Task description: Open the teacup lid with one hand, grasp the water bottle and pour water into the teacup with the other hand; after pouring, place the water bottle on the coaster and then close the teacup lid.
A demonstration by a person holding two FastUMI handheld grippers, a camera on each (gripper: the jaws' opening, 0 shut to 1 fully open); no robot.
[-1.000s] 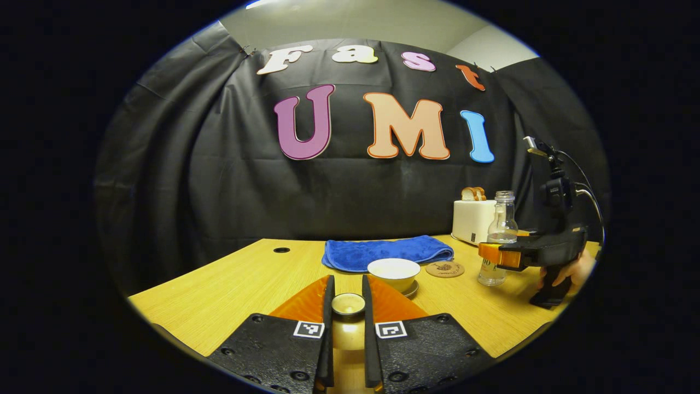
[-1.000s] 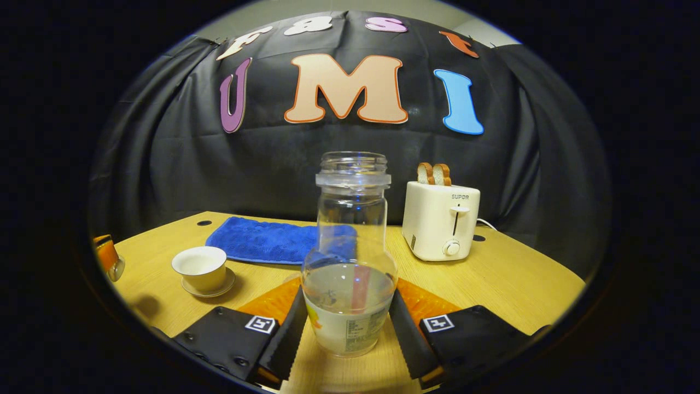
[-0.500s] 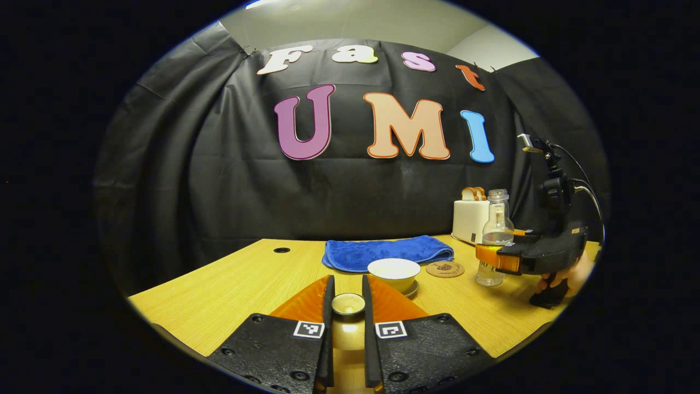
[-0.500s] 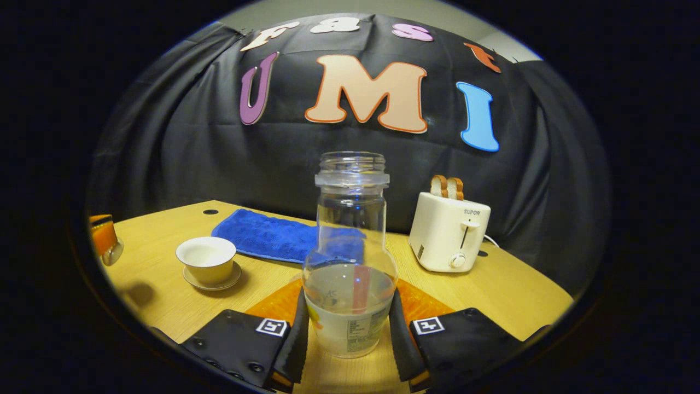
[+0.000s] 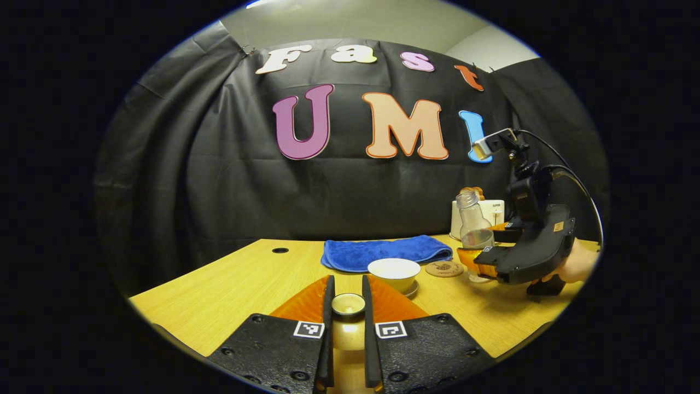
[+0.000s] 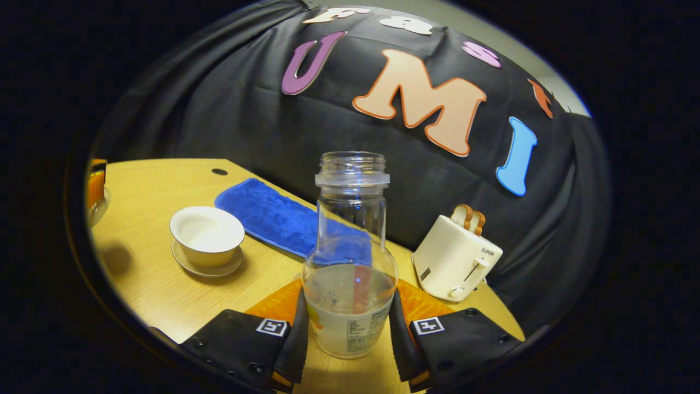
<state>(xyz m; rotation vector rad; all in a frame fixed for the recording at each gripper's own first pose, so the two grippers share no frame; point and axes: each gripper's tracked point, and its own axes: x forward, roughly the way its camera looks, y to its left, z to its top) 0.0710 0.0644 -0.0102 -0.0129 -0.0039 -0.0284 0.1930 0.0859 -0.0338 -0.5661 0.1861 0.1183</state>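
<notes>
the open glass water bottle (image 6: 350, 257), partly filled, is clamped low on its body between both fingers of the right hand-held gripper (image 6: 348, 323) and is seen tilted toward the teacup (image 5: 394, 272) in the left gripper view. the teacup lid (image 5: 348, 304) is held pinched in the left hand-held gripper (image 5: 348, 317), near of the uncovered cup on its saucer (image 6: 206, 266). spilling onto the desk (image 5: 229, 295) or the blue towel (image 5: 385, 252) could be caused by tipping before the mouth is over the cup. a slip could follow from the low grip on smooth glass. the cork coaster (image 5: 444, 268) lies just right of the cup.
</notes>
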